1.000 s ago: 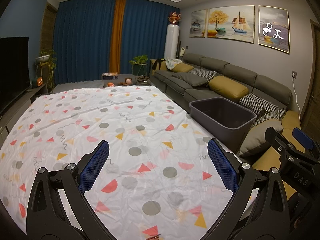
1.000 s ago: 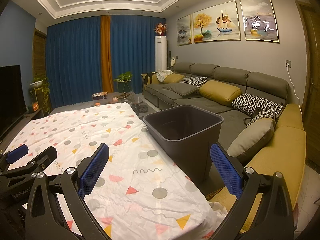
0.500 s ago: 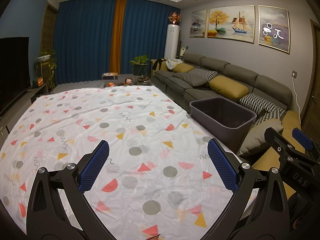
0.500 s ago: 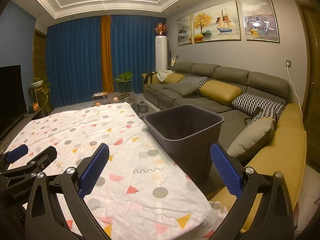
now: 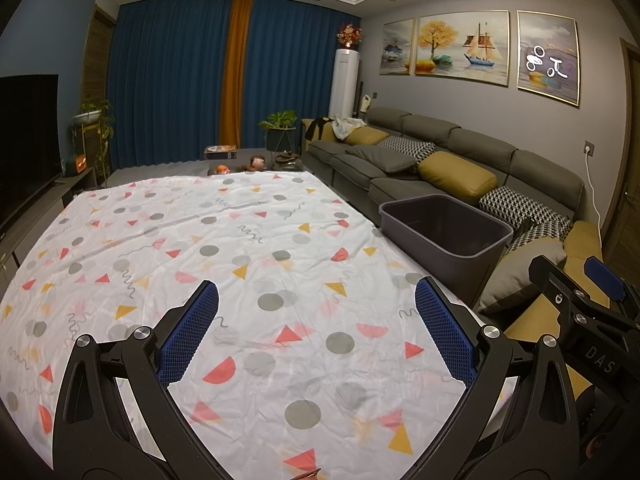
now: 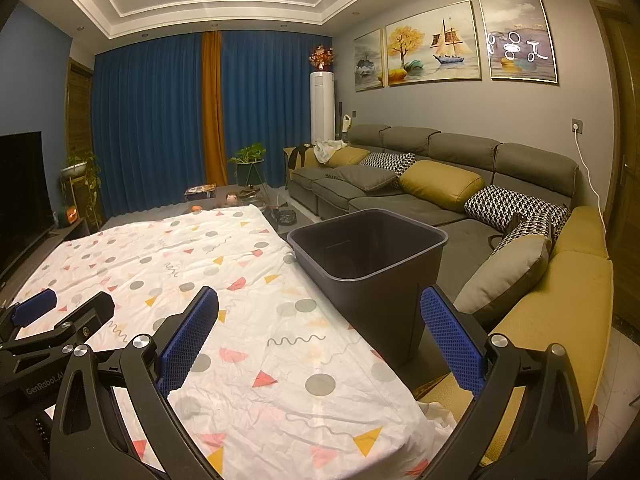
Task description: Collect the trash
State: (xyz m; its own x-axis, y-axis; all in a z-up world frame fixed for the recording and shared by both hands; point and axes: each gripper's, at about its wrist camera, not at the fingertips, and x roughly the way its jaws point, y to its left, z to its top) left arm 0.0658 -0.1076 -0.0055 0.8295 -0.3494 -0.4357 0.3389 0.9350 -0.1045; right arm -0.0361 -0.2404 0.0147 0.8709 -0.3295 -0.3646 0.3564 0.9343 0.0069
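Observation:
A dark grey bin (image 6: 372, 264) stands on the floor against the right edge of the table; it also shows in the left wrist view (image 5: 444, 236). I see nothing inside it. The table carries a white cloth with dots and triangles (image 5: 224, 264), also in the right wrist view (image 6: 224, 292). My left gripper (image 5: 316, 332) is open and empty above the cloth's near part. My right gripper (image 6: 320, 332) is open and empty above the table's right edge, just short of the bin. No loose trash shows on the cloth.
A grey sofa with yellow and patterned cushions (image 6: 440, 188) runs along the right wall behind the bin. A low table with small items (image 5: 240, 160) lies beyond the far edge. A TV (image 5: 28, 128) stands at the left. Blue curtains fill the back.

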